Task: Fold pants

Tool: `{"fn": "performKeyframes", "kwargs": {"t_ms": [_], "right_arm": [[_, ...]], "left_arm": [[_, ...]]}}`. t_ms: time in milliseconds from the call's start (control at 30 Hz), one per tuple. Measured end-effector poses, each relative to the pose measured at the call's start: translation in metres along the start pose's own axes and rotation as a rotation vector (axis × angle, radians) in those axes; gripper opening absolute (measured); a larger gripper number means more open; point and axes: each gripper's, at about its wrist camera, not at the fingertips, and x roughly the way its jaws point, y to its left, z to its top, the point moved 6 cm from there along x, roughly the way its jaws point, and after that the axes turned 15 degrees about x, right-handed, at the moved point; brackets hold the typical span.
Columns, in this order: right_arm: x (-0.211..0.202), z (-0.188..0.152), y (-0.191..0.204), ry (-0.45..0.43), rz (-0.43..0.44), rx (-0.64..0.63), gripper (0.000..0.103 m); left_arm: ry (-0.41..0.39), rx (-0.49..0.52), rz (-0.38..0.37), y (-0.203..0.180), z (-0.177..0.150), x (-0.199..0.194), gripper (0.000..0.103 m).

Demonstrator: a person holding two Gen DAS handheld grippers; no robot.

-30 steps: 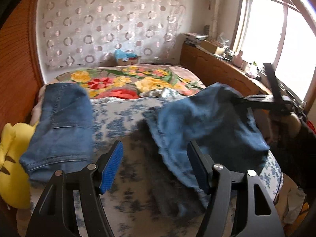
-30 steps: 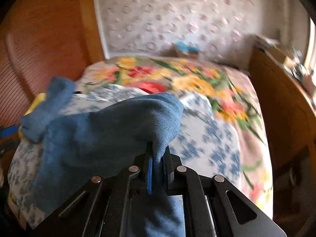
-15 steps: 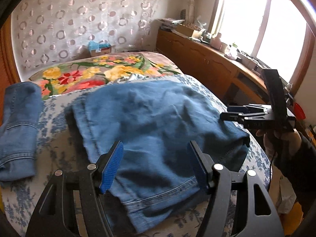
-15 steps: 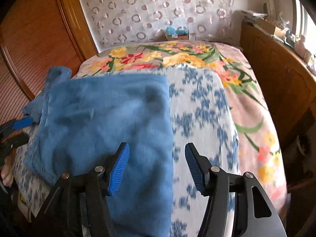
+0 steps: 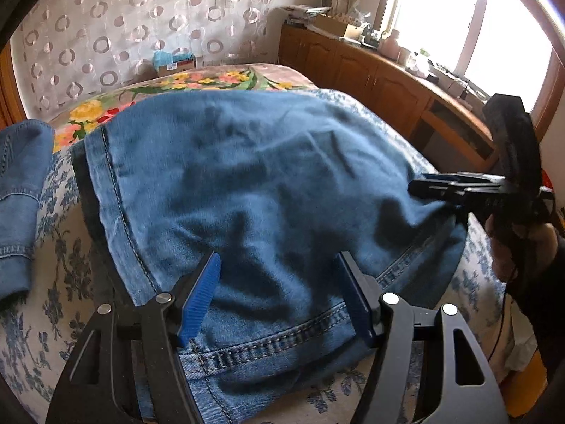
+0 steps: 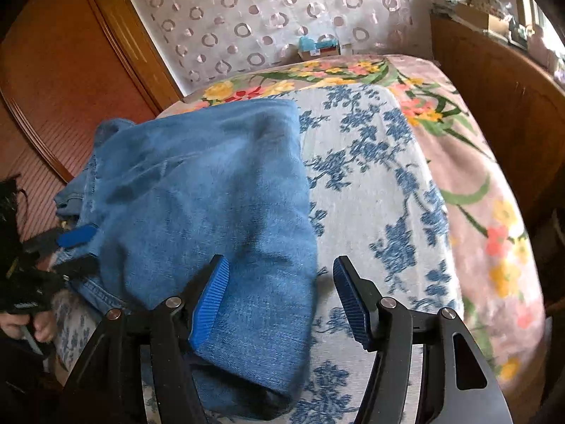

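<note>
Bedroom with ring-patterned curtain [image 5: 148, 24] at the back, wooden cabinets [image 5: 381, 81] along the window side, wood panelling [image 6: 60, 81] on the other. Bed [image 6: 374, 183] covered by a blue-flowered white spread, with a bright floral blanket [image 5: 197, 84] toward the head end. Blue denim pants [image 5: 268, 190] lying folded on the spread, toward the foot edge, stitched hem nearest the left wrist camera. A second piece of denim [image 5: 21, 183] beside them near the bed's panelled-side edge, just apart. Left gripper [image 5: 279, 300] released, blue pads spread wide over the hem, gripping nothing, cloth below and between. Right gripper [image 6: 280, 300] also released, jaws wide; fold edge of the pants between them, touching or just beside the left-hand pad, clear of the other. From the left wrist view, right gripper seen side-on over the pants' corner at the window-side edge, held in a hand [image 5: 519, 247] with a dark sleeve [image 5: 543, 304].
</note>
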Motion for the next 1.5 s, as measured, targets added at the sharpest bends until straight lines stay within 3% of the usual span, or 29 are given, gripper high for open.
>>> {"fn": "performKeyframes", "kwargs": {"t_ms": [167, 233, 267, 300, 333, 433, 667, 933, 1267, 1500], "right_arm": [[0.003, -0.004, 0.005, 0.003, 0.035, 0.025, 0.063], [0.004, -0.006, 0.008, 0.013, 0.054, 0.024, 0.042], [0.004, -0.009, 0.011, 0.015, 0.065, 0.021, 0.037], [0.003, -0.010, 0.015, 0.015, 0.072, 0.017, 0.022], [0.001, -0.011, 0.017, 0.015, 0.077, 0.010, 0.014], [-0.015, -0.005, 0.023, -0.030, 0.107, 0.008, 0.008], [-0.043, 0.002, 0.055, -0.106, 0.149, -0.043, 0.007], [-0.062, 0.002, 0.112, -0.149, 0.210, -0.152, 0.006], [-0.025, -0.039, 0.210, -0.048, 0.304, -0.329, 0.005], [0.020, -0.082, 0.247, 0.081, 0.296, -0.389, 0.005]], "left_arm": [[0.000, 0.033, 0.013, -0.005, -0.007, 0.001, 0.068], [-0.004, 0.046, 0.012, -0.005, -0.011, 0.000, 0.068], [-0.006, 0.050, 0.009, -0.005, -0.013, -0.001, 0.068], [-0.009, 0.050, 0.007, -0.003, -0.015, -0.002, 0.068], [-0.011, 0.047, 0.006, -0.001, -0.017, -0.004, 0.068], [-0.020, 0.034, -0.004, 0.007, -0.024, -0.007, 0.068], [-0.026, -0.012, -0.007, 0.011, -0.027, -0.020, 0.068], [-0.103, -0.071, 0.041, 0.033, -0.027, -0.064, 0.068], [-0.144, -0.153, 0.148, 0.083, -0.062, -0.112, 0.068], [-0.148, -0.211, 0.218, 0.109, -0.087, -0.132, 0.068]]}}
